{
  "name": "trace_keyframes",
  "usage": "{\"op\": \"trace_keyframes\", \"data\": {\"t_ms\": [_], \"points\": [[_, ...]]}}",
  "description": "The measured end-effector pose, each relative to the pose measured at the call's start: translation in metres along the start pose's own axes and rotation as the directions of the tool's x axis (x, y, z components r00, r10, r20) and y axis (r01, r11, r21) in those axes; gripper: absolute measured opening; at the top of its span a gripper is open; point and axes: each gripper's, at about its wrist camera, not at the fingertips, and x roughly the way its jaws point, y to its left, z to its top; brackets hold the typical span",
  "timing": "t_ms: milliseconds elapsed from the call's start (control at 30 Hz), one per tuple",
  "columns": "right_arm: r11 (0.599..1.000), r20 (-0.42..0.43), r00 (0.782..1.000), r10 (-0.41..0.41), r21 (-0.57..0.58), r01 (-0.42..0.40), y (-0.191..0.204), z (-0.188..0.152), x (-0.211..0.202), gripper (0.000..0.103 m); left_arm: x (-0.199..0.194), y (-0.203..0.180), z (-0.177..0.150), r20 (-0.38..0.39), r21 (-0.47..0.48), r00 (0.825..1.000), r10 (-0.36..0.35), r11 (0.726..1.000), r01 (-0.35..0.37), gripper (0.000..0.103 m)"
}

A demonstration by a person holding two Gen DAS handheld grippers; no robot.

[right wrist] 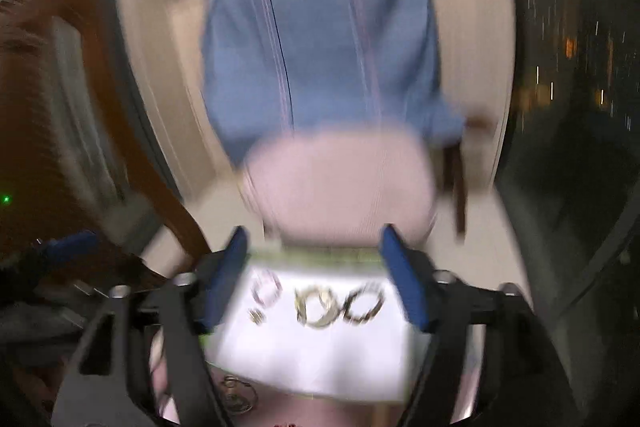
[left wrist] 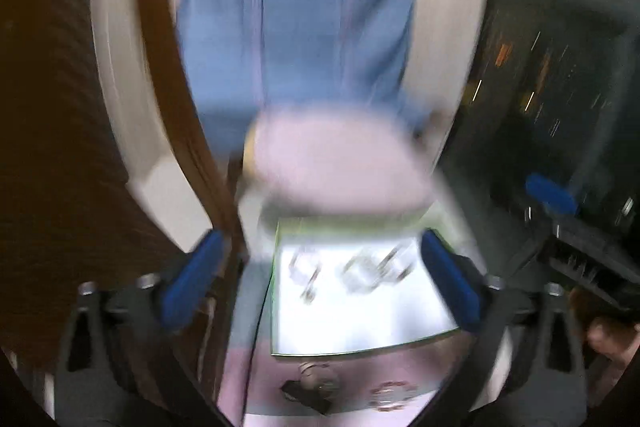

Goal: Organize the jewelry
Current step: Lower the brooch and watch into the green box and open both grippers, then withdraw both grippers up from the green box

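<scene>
Both claws, left [left wrist: 320, 283] and right [right wrist: 320, 279], gape empty above the tray [right wrist: 320, 359]; rings [right wrist: 340, 305] look light, slippery—pinch rims.

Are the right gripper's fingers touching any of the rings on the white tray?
Apart. The right wrist view shows the right gripper open, with the rings lying untouched on the white tray.

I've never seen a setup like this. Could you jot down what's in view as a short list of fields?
surface: pink cloth
tray: white tray with a green edge, on the cloth
on tray: several rings, blurred
off tray: small jewelry pieces on the cloth, nearer the camera
left gripper: open, holding nothing
right gripper: open, holding nothing
image quality: strong motion blur in both views
</scene>
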Motion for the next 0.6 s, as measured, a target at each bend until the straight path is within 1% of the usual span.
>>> {"op": "trace_keyframes", "data": {"t_ms": [33,67,100,133,167,200,233,267,333,367,400,433,500,600], "points": [[1.0,0.074,0.997,-0.009,-0.022,0.01,0.002,0.001,-0.039,0.096,-0.036,0.0,-0.001,0.07,0.002,0.997,-0.019,1.0,0.019,0.099],[0.998,0.159,0.987,-0.029,-0.046,0.037,0.009,-0.005,-0.088,0.099,-0.076,0.0,-0.007,0.138,0.005,0.99,-0.035,0.999,0.034,0.099],[0.997,0.218,0.975,-0.032,-0.065,0.047,0.014,-0.014,-0.125,0.1,-0.107,0.0,-0.016,0.19,0.011,0.981,-0.049,0.999,0.048,0.099],[0.995,0.244,0.969,-0.03,-0.083,0.052,0.018,-0.022,-0.15,0.1,-0.131,-0.002,-0.027,0.228,0.019,0.972,-0.064,0.998,0.061,0.099],[0.991,0.269,0.962,-0.043,-0.112,0.076,0.025,-0.036,-0.179,0.1,-0.156,-0.002,-0.043,0.251,0.027,0.966,-0.065,0.998,0.06,0.099],[0.986,0.287,0.956,-0.064,-0.129,0.104,0.029,-0.048,-0.198,0.1,-0.172,-0.01,-0.055,0.253,0.031,0.966,-0.053,0.998,0.047,0.099],[0.982,0.298,0.951,-0.089,-0.132,0.133,0.033,-0.061,-0.213,0.1,-0.183,-0.011,-0.068,0.249,0.031,0.967,-0.045,0.999,0.039,0.099],[0.98,0.297,0.949,-0.11,-0.126,0.153,0.034,-0.079,-0.229,0.1,-0.194,-0.012,-0.084,0.241,0.029,0.97,-0.04,0.999,0.034,0.099],[0.981,0.256,0.958,-0.131,-0.107,0.163,0.038,-0.109,-0.244,0.1,-0.204,-0.013,-0.11,0.214,0.022,0.977,-0.014,1.0,0.009,0.099],[0.985,0.226,0.966,-0.129,-0.086,0.152,0.038,-0.128,-0.248,0.1,-0.208,-0.013,-0.125,0.187,0.015,0.982,-0.001,1.0,-0.002,0.099],[0.987,0.188,0.974,-0.125,-0.075,0.141,0.039,-0.146,-0.249,0.1,-0.208,-0.014,-0.143,0.152,0.008,0.988,0.004,1.0,-0.006,0.099],[0.987,0.142,0.981,-0.13,-0.075,0.142,0.041,-0.164,-0.246,0.099,-0.208,-0.015,-0.154,0.132,0.005,0.991,0.011,1.0,-0.012,0.099],[0.99,0.075,0.99,-0.122,-0.063,0.127,0.043,-0.19,-0.244,0.099,-0.204,-0.014,-0.18,0.054,-0.016,0.998,0.025,1.0,-0.024,0.099],[0.995,-0.004,0.995,-0.098,-0.033,0.098,0.046,-0.22,-0.238,0.1,-0.199,-0.011,-0.21,-0.004,-0.052,0.999,0.043,0.998,-0.043,0.099]]}}
